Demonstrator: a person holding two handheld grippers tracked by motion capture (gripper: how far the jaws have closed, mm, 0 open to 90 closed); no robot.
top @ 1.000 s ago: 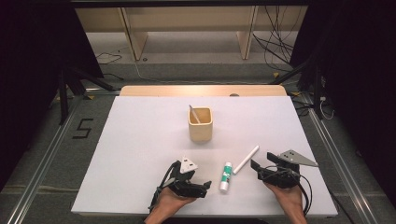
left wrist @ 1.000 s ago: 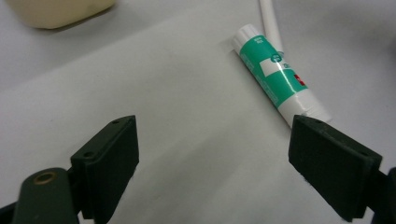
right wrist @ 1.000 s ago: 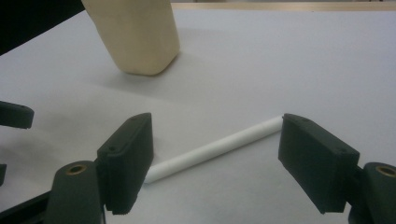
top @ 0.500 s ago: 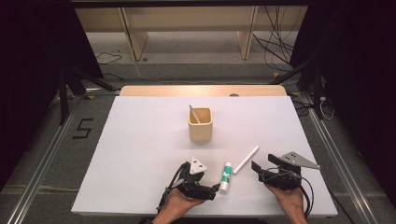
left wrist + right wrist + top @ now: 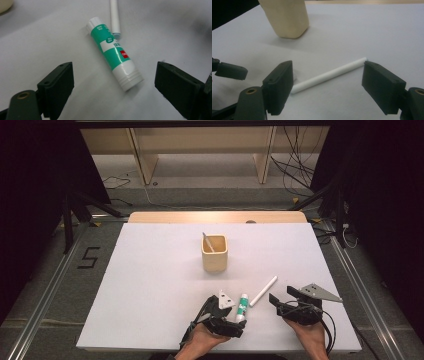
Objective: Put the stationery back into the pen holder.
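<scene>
Dark room, shelving and loose cables at the back, white bench [image 5: 150, 285] in the middle with a wooden strip along its far edge. Beige cup [image 5: 215, 252] stands upright near bench centre, a thin white stick leaning inside it.

Glue stick [image 5: 242, 307], green and white, lies flat on the near part of the bench, just right of the left gripper [image 5: 235, 326]. White pen [image 5: 263, 290] lies flat just beyond it, slanting up to the right; its near end is close to the glue stick's far end, contact cannot be told from above. In the left gripper view the glue stick [image 5: 113, 51] lies diagonally between the two jaws, ridged end nearer the camera, cap end farther off, pen [image 5: 115, 17] just beside the cap end. Left gripper [image 5: 113, 85] jaws are spread wide, touching nothing, with the glue stick in the gap.

Right gripper [image 5: 280, 304] sits low at the near right of the bench, held by a hand [image 5: 312, 337], grey plate on top. In the right gripper view its jaws [image 5: 328, 86] are spread wide, pen [image 5: 329, 74] lying on the bench across the gap, one end near each jaw, not pinched. Cup [image 5: 285, 17] stands beyond, upper left. Left hand [image 5: 205, 340] grips the left gripper from the bench's near edge.
</scene>
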